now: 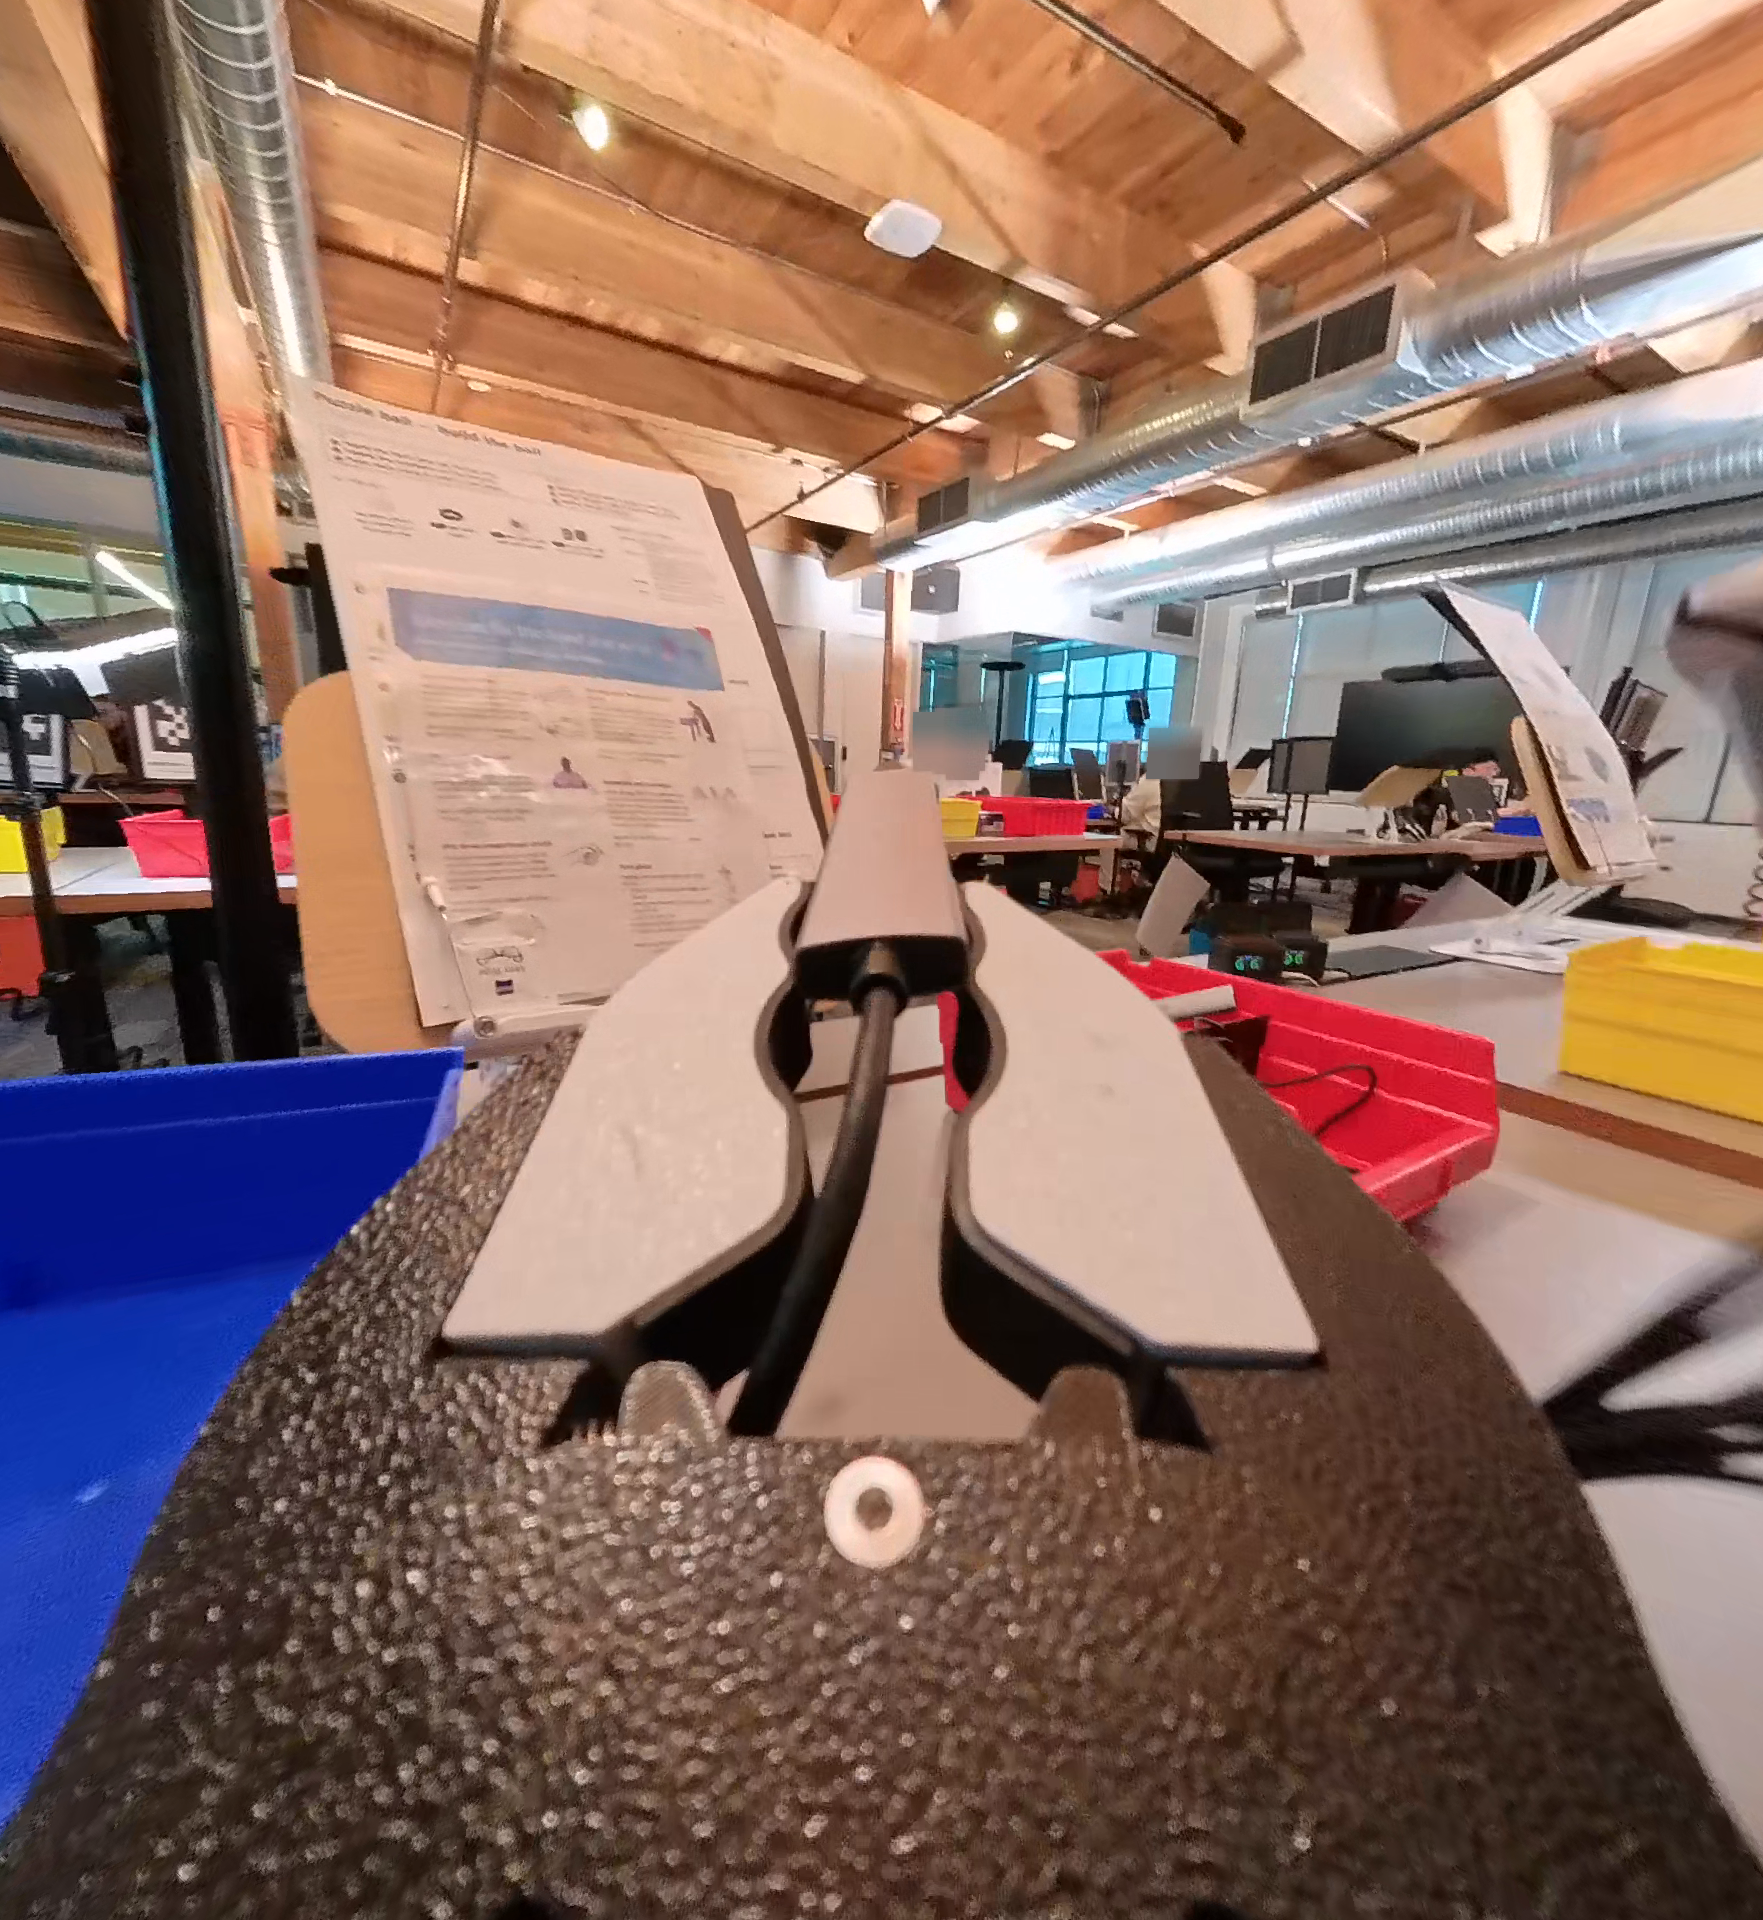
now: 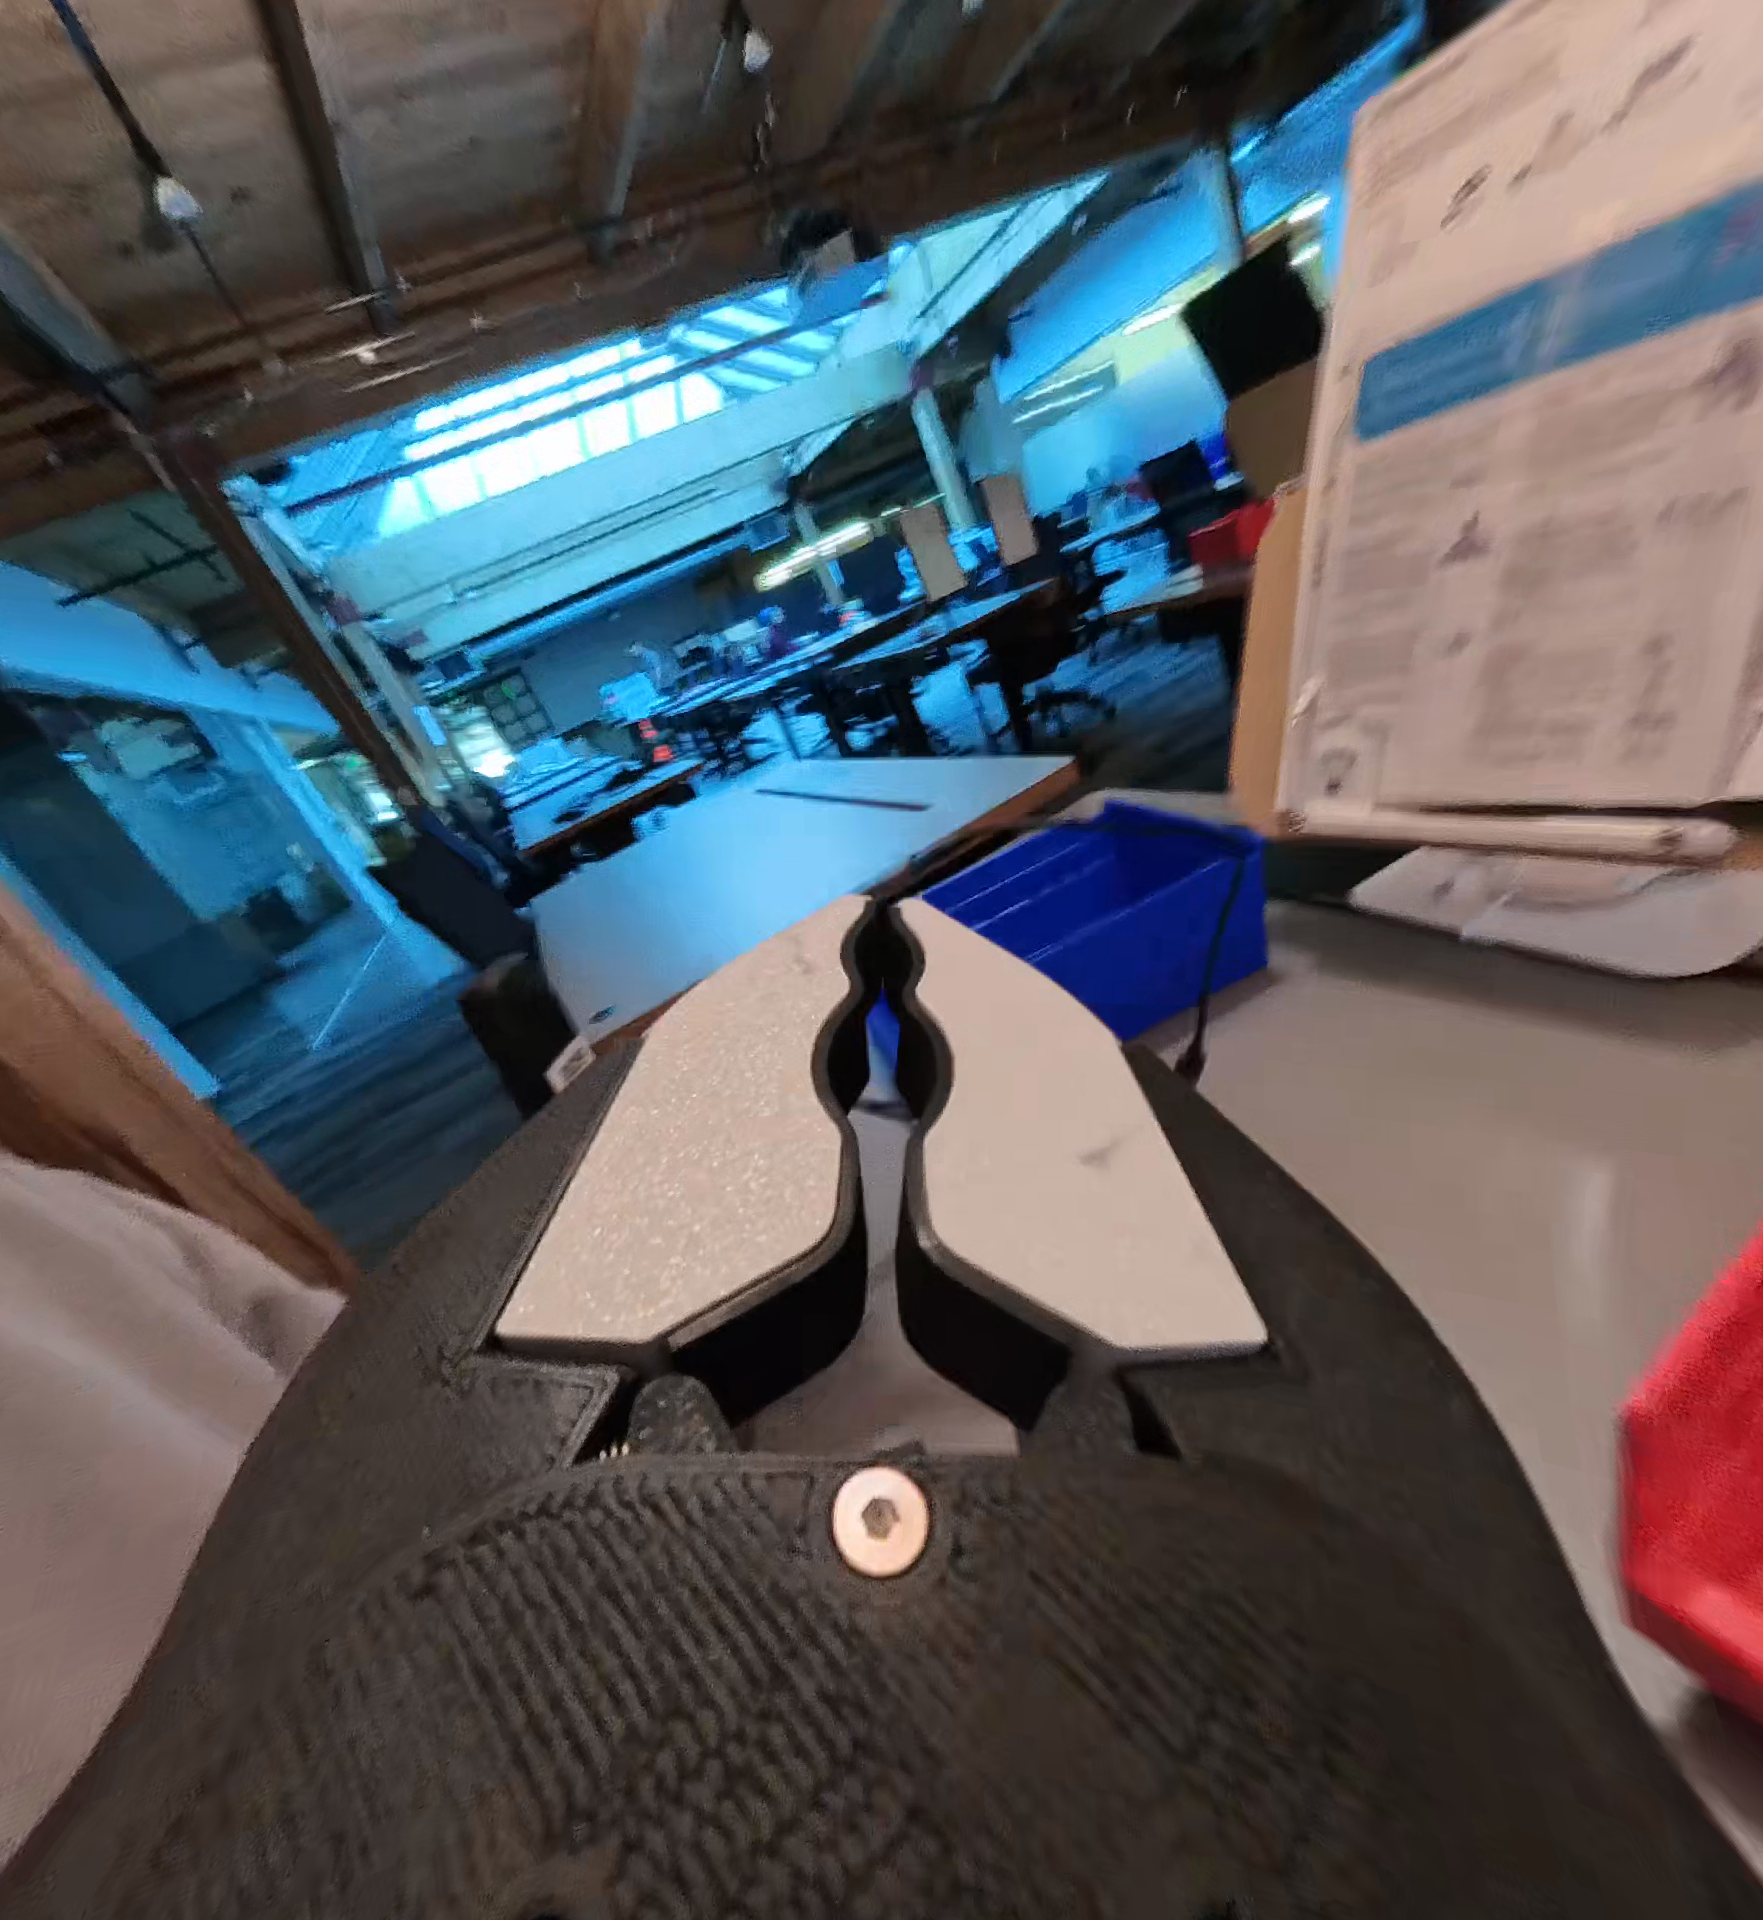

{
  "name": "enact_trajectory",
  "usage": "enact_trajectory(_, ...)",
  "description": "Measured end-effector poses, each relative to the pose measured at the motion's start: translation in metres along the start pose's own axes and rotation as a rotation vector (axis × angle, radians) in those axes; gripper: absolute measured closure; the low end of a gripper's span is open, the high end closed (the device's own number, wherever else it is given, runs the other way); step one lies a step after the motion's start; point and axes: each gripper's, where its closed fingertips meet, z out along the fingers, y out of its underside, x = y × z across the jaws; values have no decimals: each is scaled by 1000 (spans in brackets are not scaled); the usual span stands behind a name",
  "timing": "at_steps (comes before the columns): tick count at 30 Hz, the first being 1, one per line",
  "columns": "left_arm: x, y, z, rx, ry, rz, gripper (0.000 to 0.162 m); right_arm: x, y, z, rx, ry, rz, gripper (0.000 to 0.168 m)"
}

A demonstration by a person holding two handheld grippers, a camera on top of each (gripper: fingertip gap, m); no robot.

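Note:
My left gripper is shut on a flat grey adapter that sticks out forward between the fingertips. Its black cable runs back between the fingers toward the gripper body. The gripper is raised above the table between a blue bin on the left and a red bin on the right. My right gripper is shut and holds nothing. It is raised above the grey table and points toward the blue bin. A thin black cable hangs over that bin's right wall.
A stand with printed instruction sheets rises behind the bins; it also shows in the right wrist view. Yellow bins sit at the right. A black pole stands at the left. A red bin's corner is close on the right.

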Motion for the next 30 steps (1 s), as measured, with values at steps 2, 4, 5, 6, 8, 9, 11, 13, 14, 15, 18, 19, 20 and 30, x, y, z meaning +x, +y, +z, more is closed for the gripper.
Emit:
enact_trajectory(2, 6, 8, 3, -18, 25, 11, 138, 21, -9, -6, -41, 139, -117, 168)
enact_trajectory(4, 10, 22, 5, -63, 42, 30, 138, 63, 19, -20, -243, 340, -252, 168)
enact_trajectory(5, 11, 27, 6, -78, 48, 29, 138, 79, 51, -34, -412, 387, -253, 168)
enact_trajectory(6, 13, 30, 7, -86, 56, 25, 138, 85, 91, -50, -577, 389, -171, 166)
enact_trajectory(8, 19, 34, 7, -96, 90, 23, 138, 73, 158, -65, -723, 322, -35, 154)
enact_trajectory(9, 20, 35, 7, -101, 102, 30, 138, 59, 189, -71, -793, 280, 5, 157)
enact_trajectory(11, 21, 39, 8, -108, 106, 46, 138, 49, 224, -79, -881, 353, -31, 153)
enact_trajectory(13, 21, 44, 8, -123, 112, 28, 138, 62, 229, -80, -882, 556, -179, 143)
enact_trajectory(14, 21, 46, 8, -124, 112, 16, 138, 66, 236, -84, -920, 620, -205, 144)
enact_trajectory(15, 22, 48, 9, -125, 116, 9, 138, 67, 248, -88, -986, 641, -172, 145)
enact_trajectory(18, 28, 53, 11, -143, 143, 19, 138, 67, 282, -92, -1141, 564, -121, 147)
enact_trajectory(19, 29, 54, 11, -146, 146, 25, 139, 70, 284, -90, -1148, 569, -125, 148)
enact_trajectory(20, 29, 55, 11, -150, 151, 30, 138, 73, 279, -89, -1150, 584, -156, 148)
enact_trajectory(30, 24, 61, 11, -165, 153, 17, 139, 108, 16, -41, -609, 755, -820, 150)
